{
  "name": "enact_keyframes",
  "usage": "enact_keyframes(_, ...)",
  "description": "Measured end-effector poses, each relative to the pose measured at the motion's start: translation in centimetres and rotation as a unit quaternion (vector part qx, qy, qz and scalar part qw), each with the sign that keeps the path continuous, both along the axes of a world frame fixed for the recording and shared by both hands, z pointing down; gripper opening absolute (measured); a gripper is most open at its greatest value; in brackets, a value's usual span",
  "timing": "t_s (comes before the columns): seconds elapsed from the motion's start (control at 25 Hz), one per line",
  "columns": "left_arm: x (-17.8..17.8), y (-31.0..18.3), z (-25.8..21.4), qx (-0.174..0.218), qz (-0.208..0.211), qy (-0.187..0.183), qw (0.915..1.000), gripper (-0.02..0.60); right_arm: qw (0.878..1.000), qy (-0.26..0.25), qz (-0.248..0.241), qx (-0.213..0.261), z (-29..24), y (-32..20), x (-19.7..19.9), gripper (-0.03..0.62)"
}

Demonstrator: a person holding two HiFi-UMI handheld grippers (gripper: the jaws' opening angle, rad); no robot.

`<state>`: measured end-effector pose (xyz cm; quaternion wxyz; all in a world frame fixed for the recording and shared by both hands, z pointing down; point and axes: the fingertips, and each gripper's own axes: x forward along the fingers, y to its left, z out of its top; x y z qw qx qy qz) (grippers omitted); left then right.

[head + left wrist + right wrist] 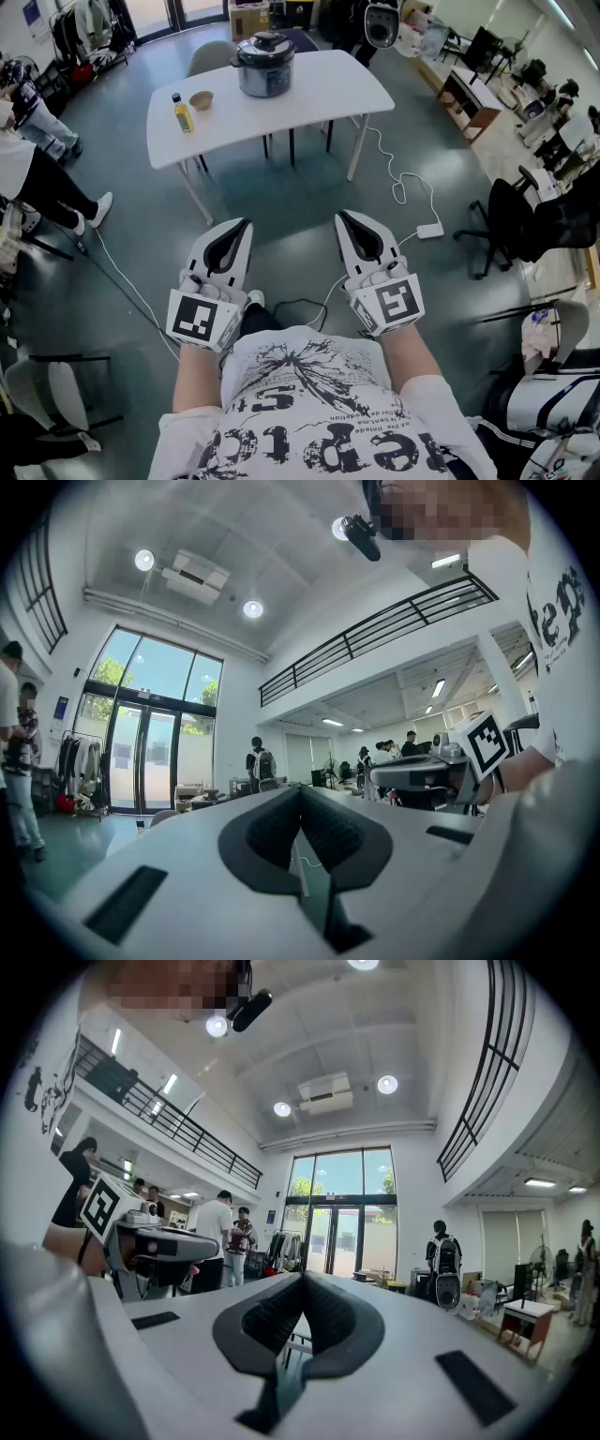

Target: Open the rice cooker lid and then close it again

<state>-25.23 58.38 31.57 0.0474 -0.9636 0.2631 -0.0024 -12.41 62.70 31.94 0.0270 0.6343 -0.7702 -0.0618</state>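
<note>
The rice cooker [263, 64], silver with a dark lid that is down, stands at the far side of a white table [309, 89] in the head view. My left gripper [244, 225] and right gripper [341, 217] hang level in front of my chest, well short of the table, over the floor. Both are shut with nothing between the jaws. In the left gripper view the left gripper [300, 789] has its pads meeting at the tips. The right gripper [302, 1281] looks the same in its own view. The cooker does not show in either gripper view.
A yellow bottle [182, 113] and a small bowl [201, 99] stand on the table's left part. A white cable and adapter [428, 230] lie on the floor right of me. Office chairs [511, 220] stand at right; a person [37, 178] sits at left.
</note>
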Motion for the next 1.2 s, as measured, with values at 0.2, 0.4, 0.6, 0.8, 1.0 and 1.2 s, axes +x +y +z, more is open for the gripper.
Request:
enact_keyframes(0.2, -0.1, 0.6, 0.3, 0.001, 0.003, 0.0, 1.0, 0.014, 1.0, -0.003, 0.002, -0.003, 0.4, 0.4, -0.1, 0.009)
enact_keyframes(0.4, 0.3, 0.9, 0.3, -0.004, 0.006, 0.0, 1.0, 0.014, 1.0, -0.01, 0.004, -0.01, 0.8, 0.5, 0.5, 0.009)
enact_keyframes(0.6, 1.1, 0.6, 0.9, -0.008, 0.007, -0.003, 0.9999, 0.014, 0.999, -0.02, 0.011, -0.029, 1.8, -0.3, 1.8, 0.028)
enact_keyframes(0.8, 1.5, -1.4, 1.3, -0.011, 0.005, -0.009, 0.9999, 0.014, 0.999, -0.044, 0.007, -0.019, 1.6, -3.1, 2.9, 0.543)
enact_keyframes(1.0, 2.4, -7.2, 2.1, -0.012, 0.001, -0.007, 0.9999, 0.014, 0.999, -0.044, 0.006, -0.023, 2.4, -8.7, 4.0, 0.557)
enact_keyframes(1.2, 3.7, -17.0, 2.7, -0.019, 0.01, -0.003, 0.9998, 0.014, 0.998, -0.04, 0.003, -0.037, 3.1, -18.4, 4.5, 0.557)
